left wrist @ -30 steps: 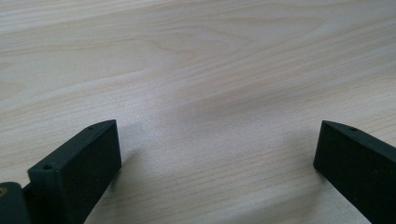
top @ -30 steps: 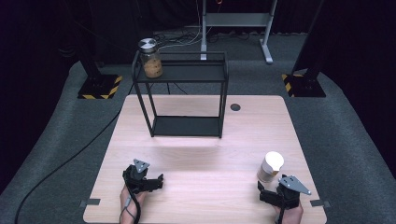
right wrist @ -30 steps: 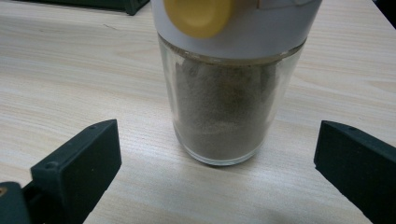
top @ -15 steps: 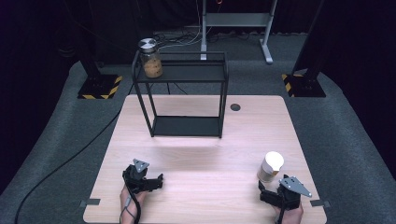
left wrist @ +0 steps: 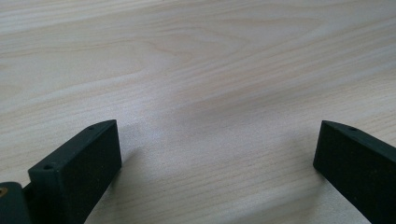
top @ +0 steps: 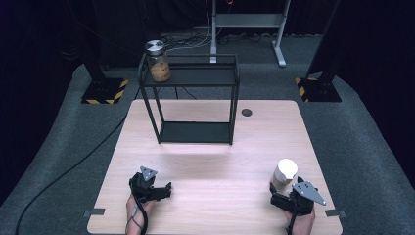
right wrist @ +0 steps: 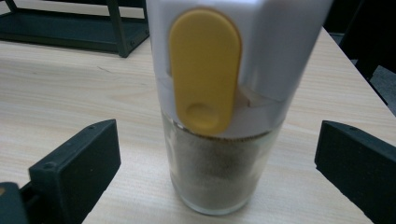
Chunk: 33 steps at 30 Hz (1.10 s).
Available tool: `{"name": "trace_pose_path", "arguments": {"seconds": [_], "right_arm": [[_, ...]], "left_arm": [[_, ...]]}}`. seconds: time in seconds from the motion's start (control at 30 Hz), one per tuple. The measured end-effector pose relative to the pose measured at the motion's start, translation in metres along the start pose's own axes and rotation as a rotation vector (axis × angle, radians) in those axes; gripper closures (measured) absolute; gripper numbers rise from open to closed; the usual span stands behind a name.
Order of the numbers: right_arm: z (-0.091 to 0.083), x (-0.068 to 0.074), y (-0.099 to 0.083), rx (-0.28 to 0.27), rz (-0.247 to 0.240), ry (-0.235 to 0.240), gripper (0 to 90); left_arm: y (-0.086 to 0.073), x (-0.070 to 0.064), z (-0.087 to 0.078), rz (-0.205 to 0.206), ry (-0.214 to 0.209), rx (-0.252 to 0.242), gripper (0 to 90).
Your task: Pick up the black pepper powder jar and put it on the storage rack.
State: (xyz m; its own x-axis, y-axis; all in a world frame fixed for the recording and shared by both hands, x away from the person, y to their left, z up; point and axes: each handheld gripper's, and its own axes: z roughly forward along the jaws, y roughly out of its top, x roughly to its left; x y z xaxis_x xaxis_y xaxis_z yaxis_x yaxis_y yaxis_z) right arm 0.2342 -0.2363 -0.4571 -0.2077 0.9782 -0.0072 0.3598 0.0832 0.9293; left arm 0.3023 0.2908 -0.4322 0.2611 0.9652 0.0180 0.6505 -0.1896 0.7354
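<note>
Dark curtains and grey carpet surround a pale wooden table (top: 205, 147), with cables trailing over the floor behind it. On the table's far half stands a black wire rack (top: 193, 98) with two shelves; a glass jar (top: 157, 62) with a metal lid and tan contents sits on the left end of the upper shelf. A small dark round spot (top: 246, 112) marks the tabletop to the right of the rack. Near the front right corner stands a shaker (right wrist: 224, 107): clear glass body holding brown powder, white cap, yellow flip tab facing the right gripper view. Right gripper (top: 288, 197), held in a hand at the front right edge, sits just behind the shaker; its jaws are spread wide, one to each side of the shaker and touching neither side. Left gripper (top: 155, 188), held in a hand at the front left, rests low over bare wood; its jaws are likewise spread wide with nothing between them. The grippers lie well apart.
</note>
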Motion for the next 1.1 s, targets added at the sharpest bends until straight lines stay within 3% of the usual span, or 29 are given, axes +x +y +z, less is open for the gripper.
{"name": "trace_pose_path", "arguments": {"seconds": [0.17, 0.33, 0.5, 0.53, 0.57, 0.6, 0.73, 1.1], "right_arm": [[0.006, 0.004, -0.007, -0.027, 0.001, -0.020, 0.0], [0.010, 0.004, -0.006, -0.041, -0.011, -0.007, 0.0], [0.014, -0.001, -0.004, -0.047, 0.012, 0.013, 0.0], [0.016, -0.007, -0.003, -0.039, 0.015, 0.041, 2.4], [0.016, -0.007, -0.008, -0.066, 0.030, 0.033, 27.4], [0.016, -0.012, -0.007, -0.070, 0.032, 0.053, 29.0], [0.017, -0.008, -0.006, -0.069, 0.011, 0.046, 29.4], [0.016, -0.010, -0.005, -0.065, 0.036, 0.043, 29.5]], "left_arm": [[-0.001, -0.002, 0.000, 0.005, 0.004, -0.006, 0.3], [-0.001, -0.002, 0.000, 0.010, 0.003, -0.005, 0.3], [-0.001, -0.001, 0.000, 0.009, 0.000, -0.003, 0.3], [0.000, -0.001, 0.000, 0.004, -0.002, -0.003, 0.3], [0.000, 0.000, 0.000, 0.003, -0.004, -0.002, 0.3], [0.000, 0.000, 0.000, 0.002, -0.005, -0.002, 0.3], [0.000, 0.002, 0.000, -0.002, -0.016, 0.003, 0.3], [0.000, 0.003, 0.000, -0.002, -0.019, 0.004, 0.3]]}}
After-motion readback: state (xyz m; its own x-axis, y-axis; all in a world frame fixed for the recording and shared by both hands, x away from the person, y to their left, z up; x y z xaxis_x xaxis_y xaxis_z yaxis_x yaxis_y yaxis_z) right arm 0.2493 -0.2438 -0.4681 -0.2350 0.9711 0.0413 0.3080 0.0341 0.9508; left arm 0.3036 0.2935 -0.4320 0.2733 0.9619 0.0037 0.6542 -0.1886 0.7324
